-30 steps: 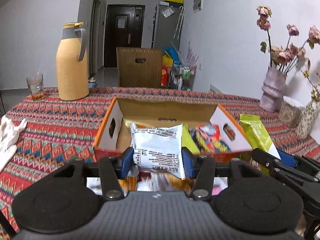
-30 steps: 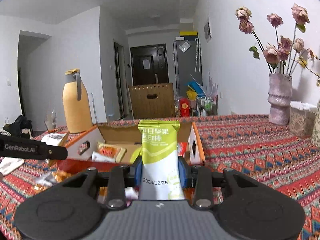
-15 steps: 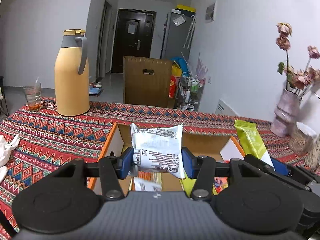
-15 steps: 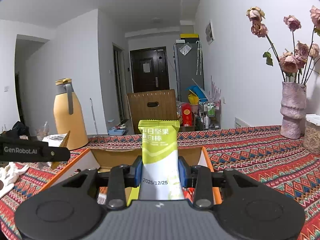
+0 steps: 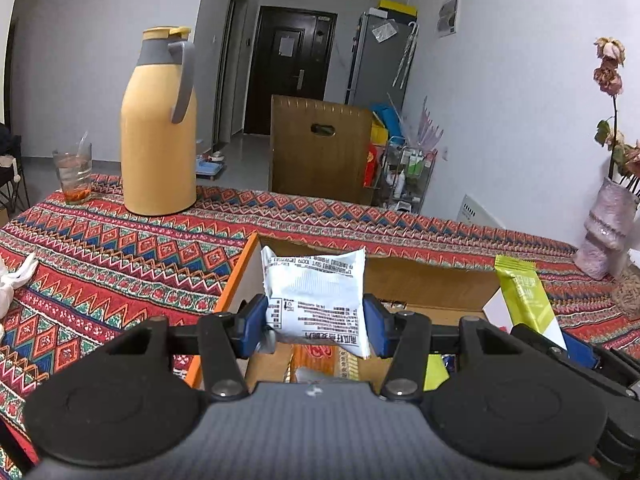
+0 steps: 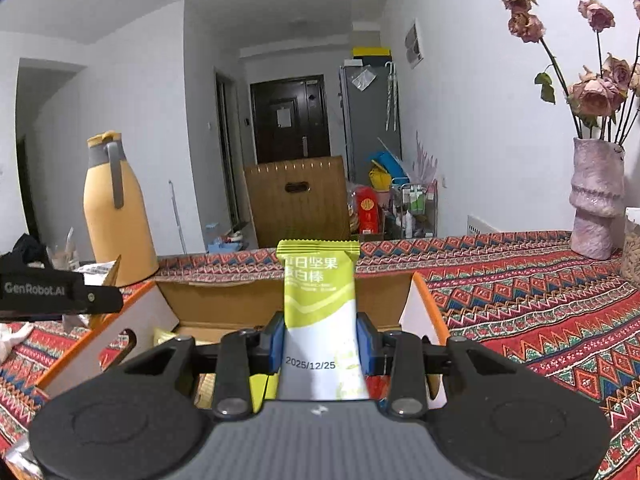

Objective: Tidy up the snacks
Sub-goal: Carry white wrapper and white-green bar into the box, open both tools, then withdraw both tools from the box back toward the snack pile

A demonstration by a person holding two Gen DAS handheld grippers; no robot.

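Left tool [image 5: 316, 326] tilted slightly down over the open box [image 5: 432, 280], pinching a white packet [image 5: 316, 292] upright between blue pads. Right tool [image 6: 320, 342] likewise angled down above the box, clamped on a green-and-white bar [image 6: 320, 300] standing upright, dated print facing back.

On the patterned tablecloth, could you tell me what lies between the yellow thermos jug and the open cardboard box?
Nothing: in the left wrist view only bare patterned tablecloth separates the yellow thermos jug from the open cardboard box.
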